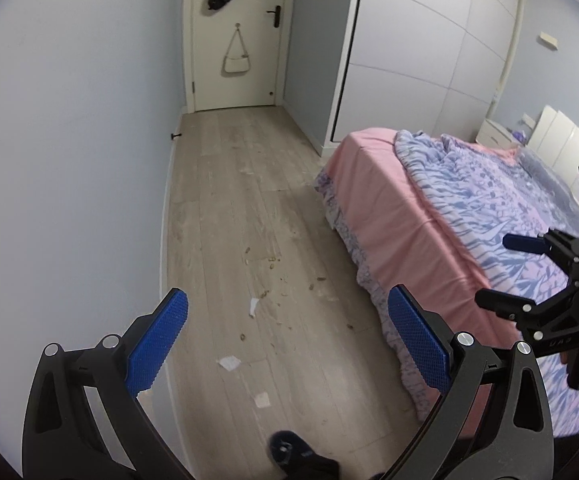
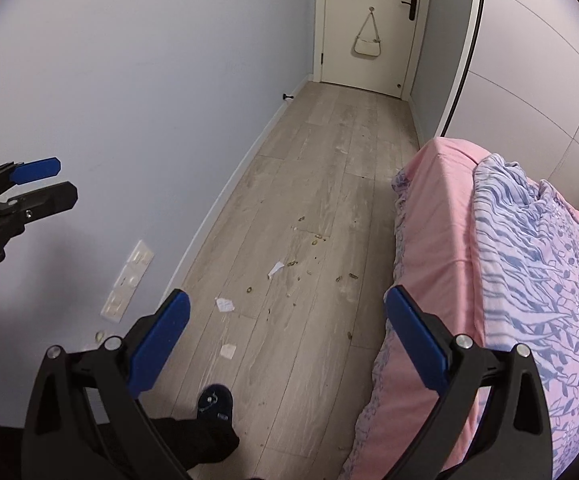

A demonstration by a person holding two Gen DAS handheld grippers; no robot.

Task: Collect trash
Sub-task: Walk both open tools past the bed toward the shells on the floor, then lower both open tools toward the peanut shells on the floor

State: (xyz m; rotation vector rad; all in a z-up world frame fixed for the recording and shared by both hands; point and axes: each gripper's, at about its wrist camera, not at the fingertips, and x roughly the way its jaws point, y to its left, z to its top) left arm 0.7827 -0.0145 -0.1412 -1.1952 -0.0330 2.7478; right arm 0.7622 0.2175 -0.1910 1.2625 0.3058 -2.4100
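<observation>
Litter lies scattered on a bedroom floor [image 1: 225, 208] between wall and bed [image 1: 429, 216].

Both the left gripper [image 1: 287, 344] and right gripper [image 2: 287, 336] hang spread and empty above paper scraps [image 1: 229, 362]; nutshell bits [image 2: 321, 240] trail lengthwise toward the door [image 2: 369, 24].

You have soft, even, bluish light in both views, with no hard glare. The wall [image 1: 69, 160] dims toward 9 o'clock. Fisheye bending curves the wardrobe [image 1: 421, 60] and the door [image 2: 369, 20] near 12 o'clock, and a dark vignette rings every corner. The floor [image 2: 309, 220] reads sharp; the slipper [image 1: 289, 452] at 6 o'clock looks blurred.
</observation>
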